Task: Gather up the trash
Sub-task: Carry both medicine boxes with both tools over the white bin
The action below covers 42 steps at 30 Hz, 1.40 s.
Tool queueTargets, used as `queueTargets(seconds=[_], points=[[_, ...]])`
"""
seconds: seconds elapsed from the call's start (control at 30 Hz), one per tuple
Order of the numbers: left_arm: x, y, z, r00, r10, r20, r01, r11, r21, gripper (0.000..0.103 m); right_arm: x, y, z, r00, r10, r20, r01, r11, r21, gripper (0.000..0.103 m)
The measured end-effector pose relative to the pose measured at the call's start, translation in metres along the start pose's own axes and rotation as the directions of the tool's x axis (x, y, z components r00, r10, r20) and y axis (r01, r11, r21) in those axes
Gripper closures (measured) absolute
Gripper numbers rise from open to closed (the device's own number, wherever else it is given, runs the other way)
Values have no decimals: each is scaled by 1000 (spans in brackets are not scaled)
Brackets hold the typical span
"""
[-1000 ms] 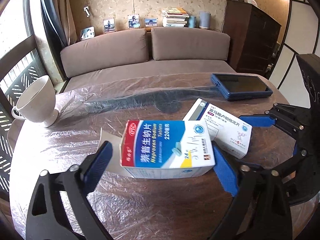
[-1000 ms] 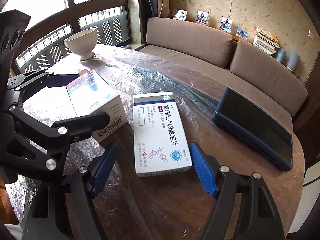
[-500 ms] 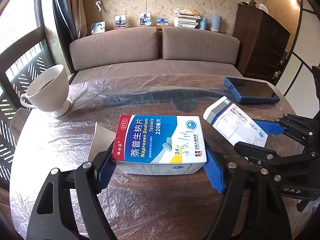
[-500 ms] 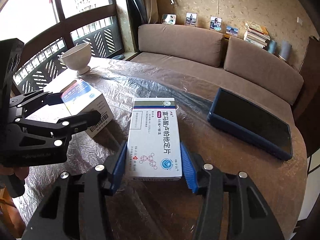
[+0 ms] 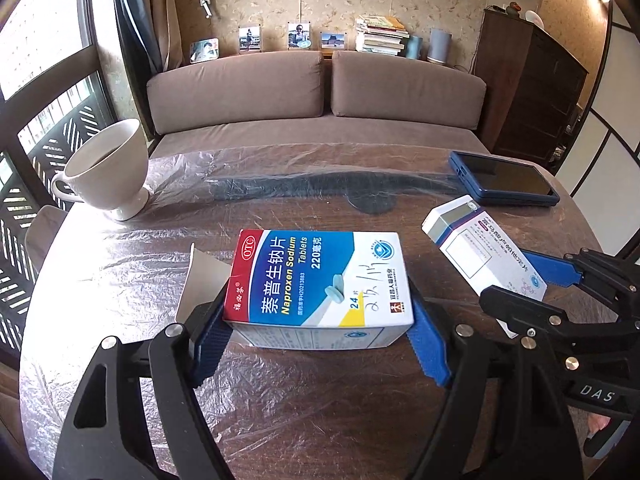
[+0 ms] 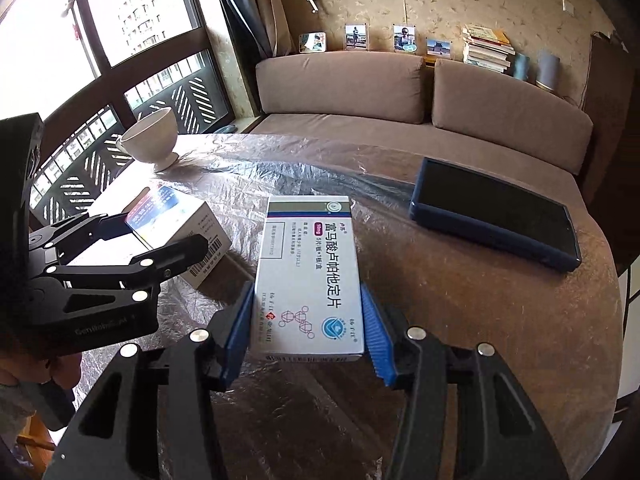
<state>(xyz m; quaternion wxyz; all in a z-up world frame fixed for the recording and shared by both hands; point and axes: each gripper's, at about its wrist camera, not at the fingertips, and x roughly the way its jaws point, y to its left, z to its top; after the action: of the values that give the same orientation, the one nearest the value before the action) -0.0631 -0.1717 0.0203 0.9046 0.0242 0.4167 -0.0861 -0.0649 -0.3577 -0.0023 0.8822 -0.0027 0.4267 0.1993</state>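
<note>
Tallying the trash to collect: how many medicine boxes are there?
2. The Naproxen box is clamped in the left tool; the white box is clamped in the right tool. None other shows.

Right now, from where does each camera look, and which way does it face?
Left wrist: sits behind the left gripper, faces the sofa; its fingers clamp the Naproxen box.
Right wrist: sits behind the right gripper, faces the window corner; its fingers clamp the white box.
Shared: both boxes, cup, tablet, each other's gripper.
</note>
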Motion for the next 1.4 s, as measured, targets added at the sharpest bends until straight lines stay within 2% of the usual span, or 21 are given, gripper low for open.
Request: queueTargets(seconds=[0.47,0.8,0.97,1.07,1.23,1.4], points=[[-26,-2,-13,1000,-9,15,9,999,-33,25,-27,7,-15,999,18,34,-19,1000,25,53],[-63,-2,-39,1000,12,27,-11,999,-51,25,-52,18,-37,999,31,43,-31,999,21,53],[-90,4,-56,999,-2,34,3,999,-51,25,-75,37,-57,999,18,51,-20,999,30,53],[-109,9,-71,998,-35,46,36,998,-41,25,-93,54,-73,998,10,66,-13,999,48,53],[-141,14,-103,995,-83,52,81,996,32,25,-118,89,-110,997,-40,68,34,996,82,53],[-165,16,-136,990,-135,38,132,988,75,25,-143,121,-150,996,-57,64,48,989,137,53]])
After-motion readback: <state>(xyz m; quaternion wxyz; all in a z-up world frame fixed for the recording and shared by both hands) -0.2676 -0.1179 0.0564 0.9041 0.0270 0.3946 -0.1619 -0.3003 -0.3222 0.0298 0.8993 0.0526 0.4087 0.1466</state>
